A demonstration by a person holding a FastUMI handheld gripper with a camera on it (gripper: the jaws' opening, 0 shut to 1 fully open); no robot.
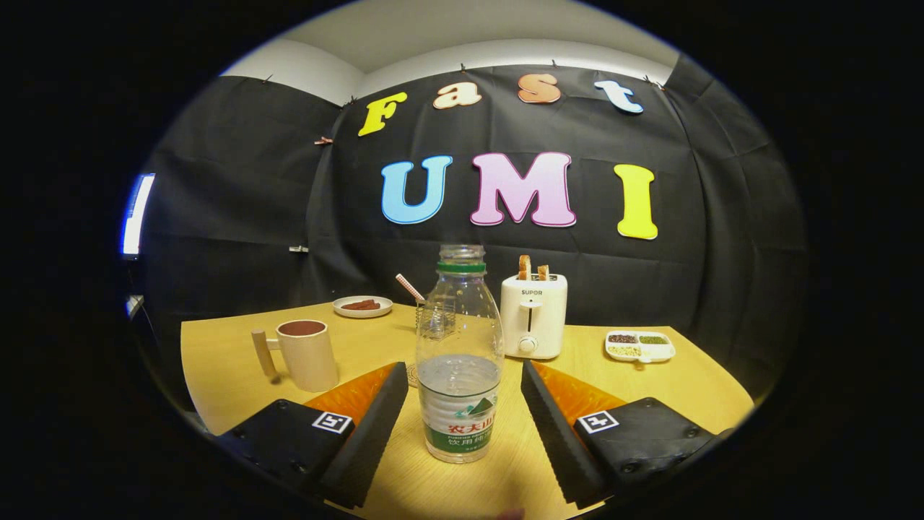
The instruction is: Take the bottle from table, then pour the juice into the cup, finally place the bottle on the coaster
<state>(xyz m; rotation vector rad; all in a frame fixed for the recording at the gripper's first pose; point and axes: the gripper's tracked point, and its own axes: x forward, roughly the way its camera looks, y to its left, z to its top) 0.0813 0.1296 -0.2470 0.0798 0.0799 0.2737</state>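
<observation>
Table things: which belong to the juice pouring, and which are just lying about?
For the job: bottle, uncapped, upright between the open gripper's fingers, neither touching it; cup; coaster, partly hidden behind the bottle.

Lying about: toaster, small plate, divided dish, straw.

toaster: a pale two-slot toaster (533,318) stands upright toward the back of the table, two slices of toast (532,268) poking up from its slots
small plate: a round plate (362,307) sits at the table's far edge, something flat and brown lying on it
divided dish: a white dish (639,346) with several compartments of dark, green and pale grains, just beside the toaster
striped straw: a straw (409,287) leans tilted between plate and toaster
table: yellow wooden top (224,361)
</observation>
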